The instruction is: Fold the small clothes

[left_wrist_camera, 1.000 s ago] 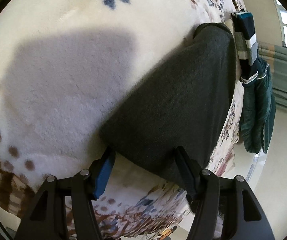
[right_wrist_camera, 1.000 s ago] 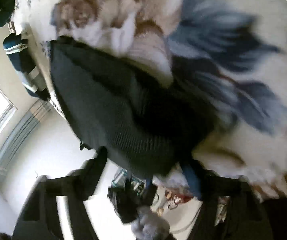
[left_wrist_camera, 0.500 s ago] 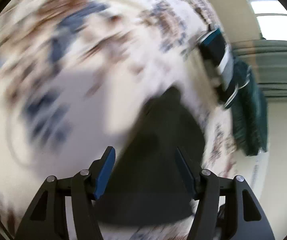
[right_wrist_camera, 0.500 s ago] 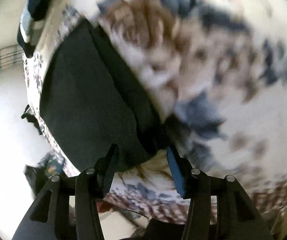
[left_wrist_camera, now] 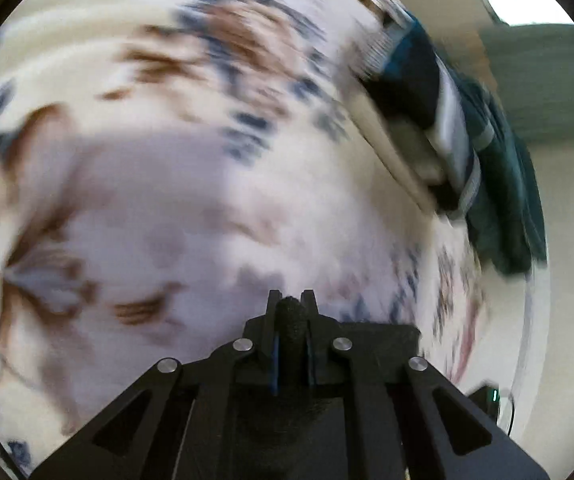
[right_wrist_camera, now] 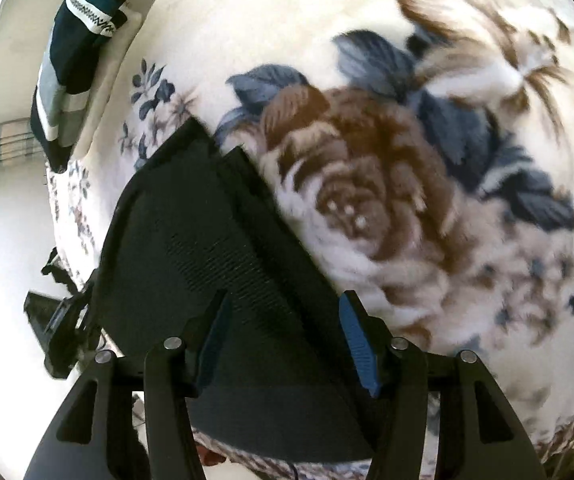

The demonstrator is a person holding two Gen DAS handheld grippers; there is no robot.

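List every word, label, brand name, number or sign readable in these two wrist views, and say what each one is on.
None: no readable text in either view.
The striped teal garment carries only a white zigzag band, not lettering.
The floral blanket has flowers and leaves only.
The dark garment and both grippers, left and right, show no markings.
The left wrist view is too motion-blurred to read any small print.

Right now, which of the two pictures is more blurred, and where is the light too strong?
Left wrist view: heavy motion blur smears the flowered blanket and the striped clothes; only the left gripper, shut on dark cloth, is sharp. Right wrist view: the dark garment is fairly sharp, the blanket's right side slightly soft, and the floor at left is washed out white.
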